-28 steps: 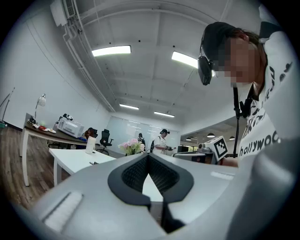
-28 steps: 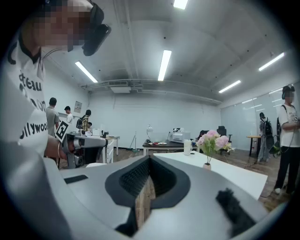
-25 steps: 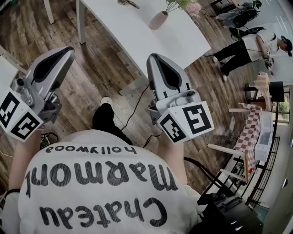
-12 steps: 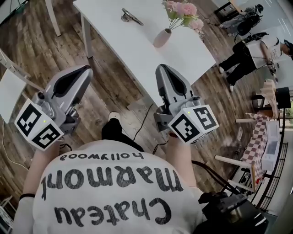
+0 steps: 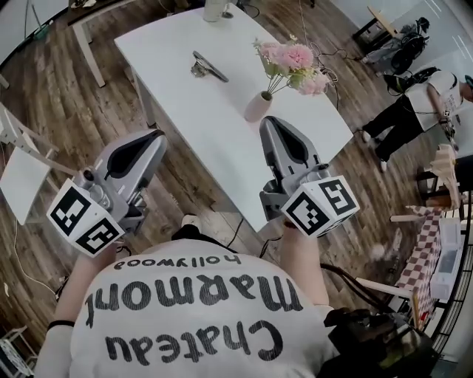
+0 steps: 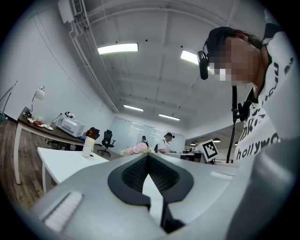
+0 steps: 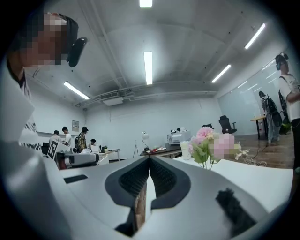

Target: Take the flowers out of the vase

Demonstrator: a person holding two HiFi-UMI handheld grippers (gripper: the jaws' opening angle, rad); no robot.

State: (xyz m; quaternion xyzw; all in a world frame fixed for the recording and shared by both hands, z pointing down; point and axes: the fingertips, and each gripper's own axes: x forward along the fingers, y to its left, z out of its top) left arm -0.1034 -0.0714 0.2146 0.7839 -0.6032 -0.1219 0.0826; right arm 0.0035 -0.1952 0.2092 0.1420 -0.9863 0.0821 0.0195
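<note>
A small pink vase [image 5: 257, 105] stands on the white table [image 5: 185, 111] with pink flowers [image 5: 292, 63] in it. My right gripper [image 5: 275, 125] hangs over the table's near edge just short of the vase, shut with nothing in it. Over the wooden floor off the table's near left side, my left gripper [image 5: 153, 139] is also shut and empty. In the right gripper view the flowers [image 7: 211, 143] rise right of the closed jaws [image 7: 150, 158]. In the left gripper view the flowers [image 6: 137, 149] show small and far beyond the closed jaws [image 6: 148, 157].
A dark metal tool [image 5: 207, 66] lies on the table's far part and a white cup [image 5: 214, 9] stands at its far end. A white chair [image 5: 22, 177] is at the left. A person [image 5: 414, 103] stands at the right, near a checkered-cloth stand [image 5: 414, 221].
Both grippers have moved toward the table; the right one now reaches over its near edge. The vase and flowers have come fully into view and sit closer.
</note>
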